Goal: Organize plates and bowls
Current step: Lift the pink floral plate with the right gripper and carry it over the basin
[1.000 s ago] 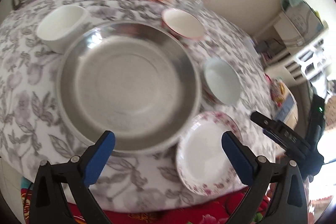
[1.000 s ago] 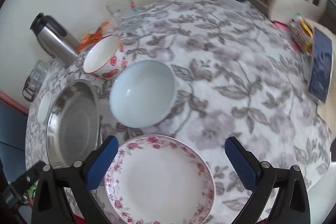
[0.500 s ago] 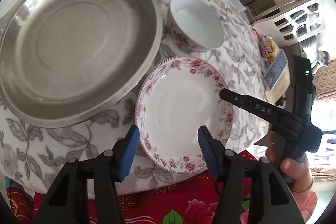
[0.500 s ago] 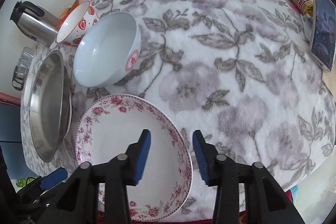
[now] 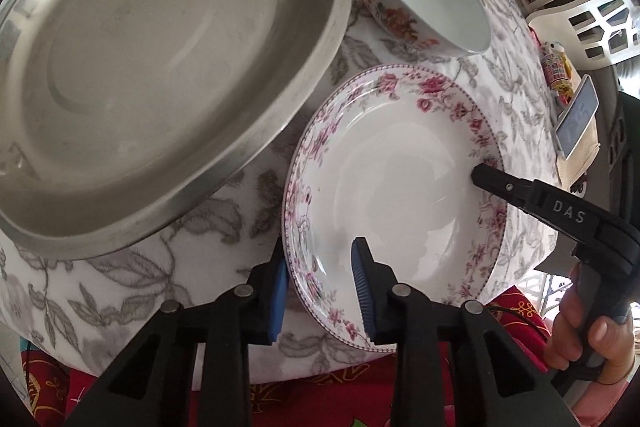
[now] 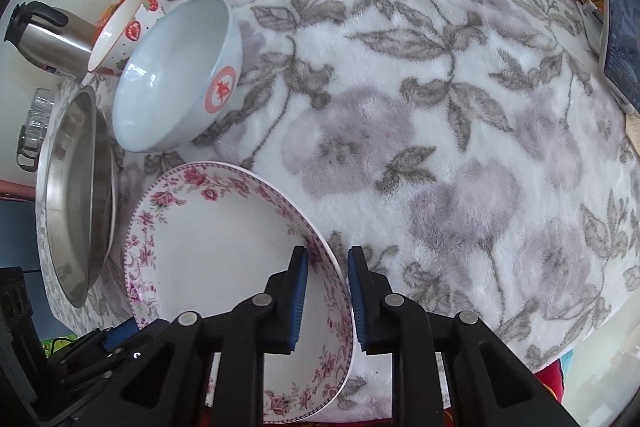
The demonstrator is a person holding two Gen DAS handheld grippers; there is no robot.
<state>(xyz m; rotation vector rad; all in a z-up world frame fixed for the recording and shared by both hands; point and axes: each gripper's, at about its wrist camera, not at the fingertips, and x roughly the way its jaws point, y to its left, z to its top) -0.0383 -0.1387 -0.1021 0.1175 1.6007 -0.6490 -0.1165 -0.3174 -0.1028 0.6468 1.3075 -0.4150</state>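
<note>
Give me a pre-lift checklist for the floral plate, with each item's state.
1. Left gripper straddles the floral plate rim, jaws closing: ok.
2. Right gripper straddles the opposite rim, jaws closing: ok.
3. Pads firmly pressing on the rim: cannot tell.
4. Plate apart from the white bowl: ok.
5. Plate apart from the steel basin: ok.
6. Plate empty: ok.

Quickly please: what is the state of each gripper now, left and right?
Left gripper: closing, the floral plate rim between its jaws.
Right gripper: closing over the opposite rim of that plate.
</note>
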